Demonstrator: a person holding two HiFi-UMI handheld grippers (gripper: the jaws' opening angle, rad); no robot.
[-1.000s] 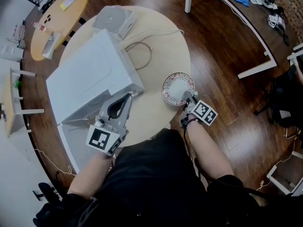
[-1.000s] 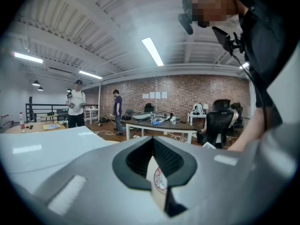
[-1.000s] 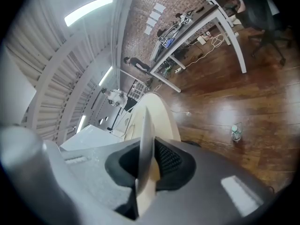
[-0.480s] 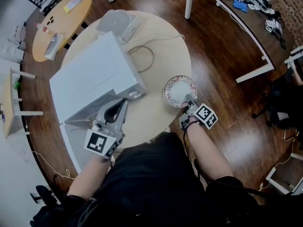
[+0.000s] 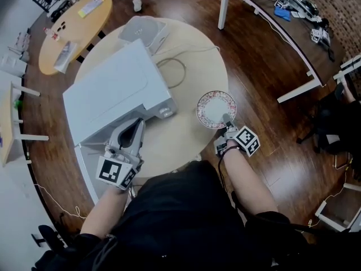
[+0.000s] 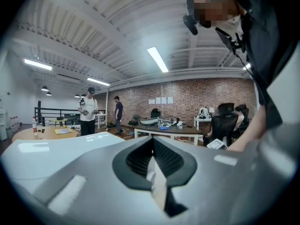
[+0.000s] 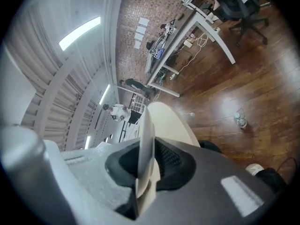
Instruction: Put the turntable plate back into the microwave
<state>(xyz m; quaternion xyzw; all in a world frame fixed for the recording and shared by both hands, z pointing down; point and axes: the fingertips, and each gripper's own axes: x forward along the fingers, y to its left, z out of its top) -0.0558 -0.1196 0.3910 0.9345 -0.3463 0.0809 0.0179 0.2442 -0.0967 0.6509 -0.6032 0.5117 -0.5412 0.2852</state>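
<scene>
The turntable plate (image 5: 214, 107), white with a flowered rim, hangs over the right side of the round table (image 5: 186, 137). My right gripper (image 5: 226, 119) is shut on its near edge. In the right gripper view the plate (image 7: 146, 135) stands edge-on between the jaws of that gripper (image 7: 146, 175). The white microwave (image 5: 113, 89) sits on the left half of the table. Its door (image 5: 84, 165) hangs open past the table's edge. My left gripper (image 5: 136, 125) is at the microwave's front lower corner, jaws together. In the left gripper view that gripper (image 6: 152, 165) shows nothing held.
A white box-shaped device (image 5: 141, 30) and a looped cable (image 5: 175, 72) lie at the back of the table. An oval wooden table (image 5: 73, 27) stands far left, a white desk (image 5: 271, 38) at the right. A water bottle (image 7: 240, 120) stands on the floor.
My left gripper has slid to the left along the microwave's front. The right gripper has raised the plate a little and rolled slightly.
</scene>
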